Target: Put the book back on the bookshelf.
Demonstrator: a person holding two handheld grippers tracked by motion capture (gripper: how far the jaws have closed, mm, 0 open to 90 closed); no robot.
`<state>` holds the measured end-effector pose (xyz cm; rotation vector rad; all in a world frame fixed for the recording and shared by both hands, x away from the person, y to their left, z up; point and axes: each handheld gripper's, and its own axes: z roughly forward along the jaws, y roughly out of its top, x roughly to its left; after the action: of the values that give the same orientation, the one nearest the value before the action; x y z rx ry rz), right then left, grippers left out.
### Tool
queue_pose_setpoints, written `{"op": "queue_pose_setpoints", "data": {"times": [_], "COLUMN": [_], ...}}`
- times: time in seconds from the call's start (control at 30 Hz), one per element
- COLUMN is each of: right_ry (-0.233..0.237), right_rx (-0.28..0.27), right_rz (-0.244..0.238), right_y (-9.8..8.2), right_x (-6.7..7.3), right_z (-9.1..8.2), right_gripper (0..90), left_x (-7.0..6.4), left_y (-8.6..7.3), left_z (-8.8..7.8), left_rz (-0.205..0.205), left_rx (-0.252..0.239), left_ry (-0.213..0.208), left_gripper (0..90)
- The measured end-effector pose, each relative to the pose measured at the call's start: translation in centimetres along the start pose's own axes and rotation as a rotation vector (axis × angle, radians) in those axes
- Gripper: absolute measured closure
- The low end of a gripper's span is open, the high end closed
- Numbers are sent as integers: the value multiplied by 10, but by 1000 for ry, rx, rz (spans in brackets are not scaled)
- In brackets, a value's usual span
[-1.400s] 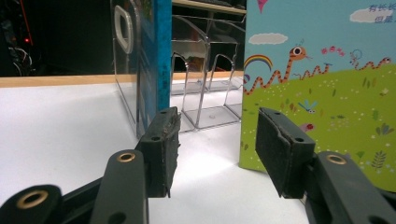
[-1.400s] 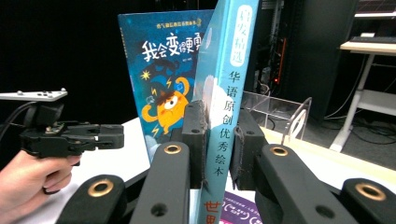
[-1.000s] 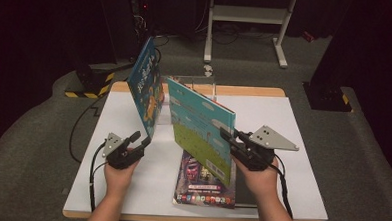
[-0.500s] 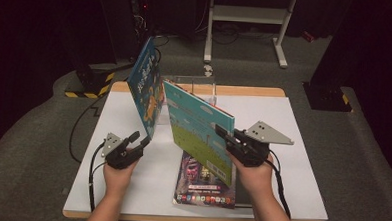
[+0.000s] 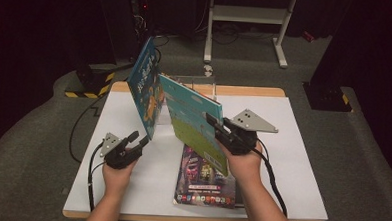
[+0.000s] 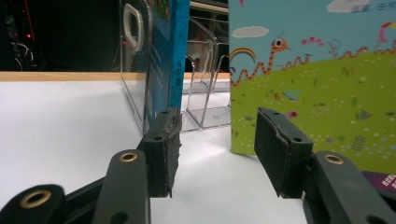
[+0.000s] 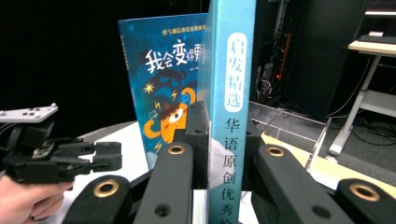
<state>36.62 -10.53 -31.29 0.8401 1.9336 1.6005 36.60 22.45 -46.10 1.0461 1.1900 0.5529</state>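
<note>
A: Nearest thing is the dark picture book (image 5: 206, 178) lying flat on the white surface (image 5: 292, 159), around 6 o'clock.

B: Yep, and the right gripper (image 5: 214, 125) at 3 o'clock is clamped tight on the spine of the teal book (image 5: 193, 121), holding it up tilted.

A: Left gripper (image 5: 136, 140), 9 o'clock?

B: Jaws half open, nothing between them, just beside the blue book (image 5: 146, 91) propped in the clear rack (image 5: 197, 83) at 12.

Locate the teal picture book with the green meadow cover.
In the high view the teal picture book stands mid-table, its spine clamped in the right gripper, just right of the dark-blue book leaning in the clear rack.
</note>
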Motion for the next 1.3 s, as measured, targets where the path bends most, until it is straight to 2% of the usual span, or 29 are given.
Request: {"op": "queue_pose_setpoints", "data": {"times": [0.17, 0.33, 0.57, 0.83, 1.0, 1.07, 1.3], "right_ry": [-11, -17, -14, -14, -9, -8, -1], "right_rx": [-19, -17, -19, -9, -8, -6, -2], "right_rz": [29, 22, 34, 39, 29, 22, 15], "right_y": [1, -3, -12, -20, -21, -21, -23], "right_x": [-3, -2, -6, -7, -5, -3, 1], "right_z": [9, 14, 6, -2, -3, -3, -6], "right_gripper": [807, 806, 804, 802, 798, 797, 790], "left_x": [0, -1, -3, -12, -16, -19, -26], "left_y": [1, 0, 0, 0, 0, 0, -2], "left_z": [-1, -1, -1, -2, -4, -4, -5], "left_rz": [2, 2, 11, 0, 8, -6, 15], "left_rx": [-1, 0, 7, -1, 13, 8, 22], "left_ry": [-3, -4, -9, -36, -51, -58, -82], "left_gripper": [512, 512, 513, 512, 512, 511, 511]}}
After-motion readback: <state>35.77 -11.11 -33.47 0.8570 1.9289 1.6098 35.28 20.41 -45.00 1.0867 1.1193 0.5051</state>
